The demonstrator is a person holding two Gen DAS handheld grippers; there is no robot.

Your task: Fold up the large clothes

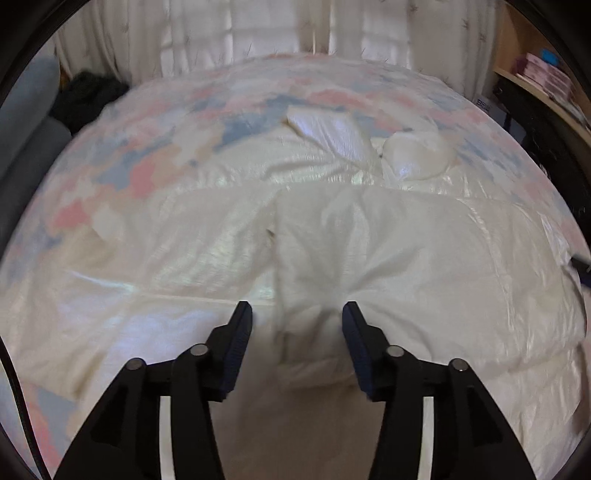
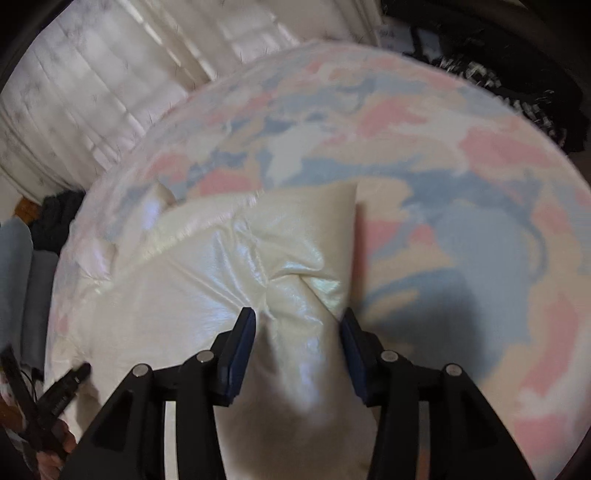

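A large cream puffy jacket (image 1: pixel 369 236) lies spread on a bed with a pink, blue and cream patterned cover (image 1: pixel 147 155). My left gripper (image 1: pixel 297 314) is open just above the jacket's near part, with a fold of it between the fingers. A sleeve and the hood (image 1: pixel 417 155) lie at the jacket's far side. In the right wrist view my right gripper (image 2: pixel 297 319) is open around a raised fold of the jacket (image 2: pixel 295 258) near its right edge. The left gripper (image 2: pixel 70 384) shows at that view's lower left.
White curtains (image 1: pixel 258 29) hang behind the bed. Dark clothes (image 1: pixel 85 96) lie at the bed's far left, and more dark clothes (image 2: pixel 498 66) lie at its right. A wooden shelf with boxes (image 1: pixel 543 77) stands at the right. The bed cover (image 2: pixel 461 221) lies bare right of the jacket.
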